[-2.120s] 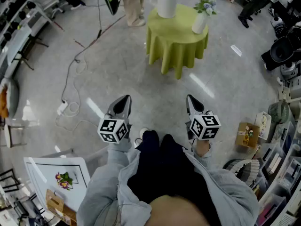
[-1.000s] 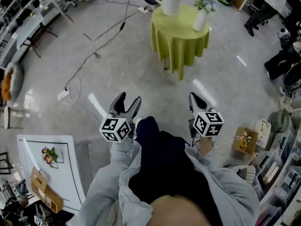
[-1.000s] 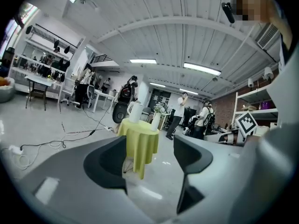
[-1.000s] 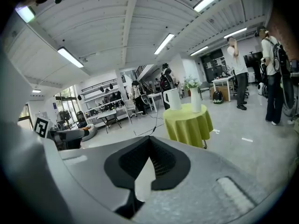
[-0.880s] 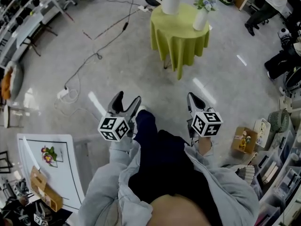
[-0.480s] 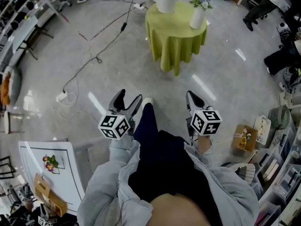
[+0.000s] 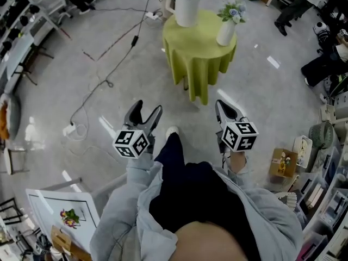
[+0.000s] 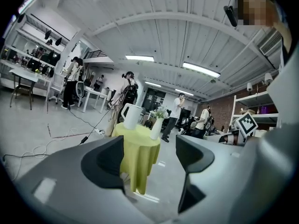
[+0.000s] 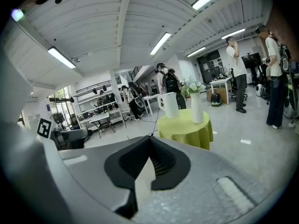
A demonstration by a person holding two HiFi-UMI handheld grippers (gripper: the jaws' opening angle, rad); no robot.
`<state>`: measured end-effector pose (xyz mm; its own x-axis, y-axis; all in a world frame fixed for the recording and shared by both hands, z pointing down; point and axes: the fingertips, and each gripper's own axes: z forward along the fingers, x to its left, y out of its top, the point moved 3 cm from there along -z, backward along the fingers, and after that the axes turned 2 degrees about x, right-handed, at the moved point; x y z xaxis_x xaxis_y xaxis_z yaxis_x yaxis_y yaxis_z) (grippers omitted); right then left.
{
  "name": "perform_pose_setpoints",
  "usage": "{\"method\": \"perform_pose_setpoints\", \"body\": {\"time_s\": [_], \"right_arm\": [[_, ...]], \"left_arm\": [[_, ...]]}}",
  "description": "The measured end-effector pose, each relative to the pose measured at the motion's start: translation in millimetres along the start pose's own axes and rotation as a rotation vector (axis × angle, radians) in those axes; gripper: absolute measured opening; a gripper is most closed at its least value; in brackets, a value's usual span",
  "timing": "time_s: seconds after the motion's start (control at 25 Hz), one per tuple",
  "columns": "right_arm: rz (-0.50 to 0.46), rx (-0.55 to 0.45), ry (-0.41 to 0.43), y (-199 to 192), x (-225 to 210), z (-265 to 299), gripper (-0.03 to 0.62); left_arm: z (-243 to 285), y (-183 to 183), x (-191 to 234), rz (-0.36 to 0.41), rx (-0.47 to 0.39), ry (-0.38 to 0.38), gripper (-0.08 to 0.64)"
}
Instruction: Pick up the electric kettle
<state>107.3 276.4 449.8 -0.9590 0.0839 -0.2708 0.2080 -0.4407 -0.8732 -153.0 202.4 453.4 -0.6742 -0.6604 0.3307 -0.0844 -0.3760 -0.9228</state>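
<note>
The white electric kettle stands on the far left part of a round table under a yellow-green cloth, a few steps ahead of me. It also shows in the left gripper view as the kettle and in the right gripper view as the kettle. My left gripper is held level over the floor and is open. Its jaws have just spread wide and then eased in slightly, with nothing between them. My right gripper is shut and empty. Both are far short of the table.
A white vase of flowers stands on the table to the right of the kettle. A cable and a power strip lie on the floor at left. Shelves and a cardboard box crowd the right. People stand in the background.
Both grippers have moved forward toward the table, which now looks nearer. The left jaws, together two seconds ago, now stand spread. The right jaws stay together.
</note>
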Motion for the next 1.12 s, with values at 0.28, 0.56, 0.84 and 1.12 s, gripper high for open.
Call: {"method": "perform_pose_setpoints", "body": {"time_s": [0.28, 0.56, 0.84, 1.12], "right_arm": [[0.005, -0.044, -0.035, 47.6, -6.0, 51.8, 0.002], [0.025, -0.061, -0.079, 73.1, -20.5, 88.8, 0.002], [0.031, -0.068, -0.1, 93.1, -25.8, 128.3, 0.002], [0.054, -0.07, -0.112, 98.0, -20.9, 159.9, 0.002]], "left_arm": [[60.4, 49.7, 36.8, 0.064, 0.004, -0.059, 0.339], [103.9, 72.5, 63.4, 0.074, 0.013, -0.094, 0.339], [129.9, 87.7, 99.7, 0.066, 0.017, -0.093, 0.339], [146.1, 96.5, 125.5, 0.072, 0.03, -0.116, 0.339]]}}
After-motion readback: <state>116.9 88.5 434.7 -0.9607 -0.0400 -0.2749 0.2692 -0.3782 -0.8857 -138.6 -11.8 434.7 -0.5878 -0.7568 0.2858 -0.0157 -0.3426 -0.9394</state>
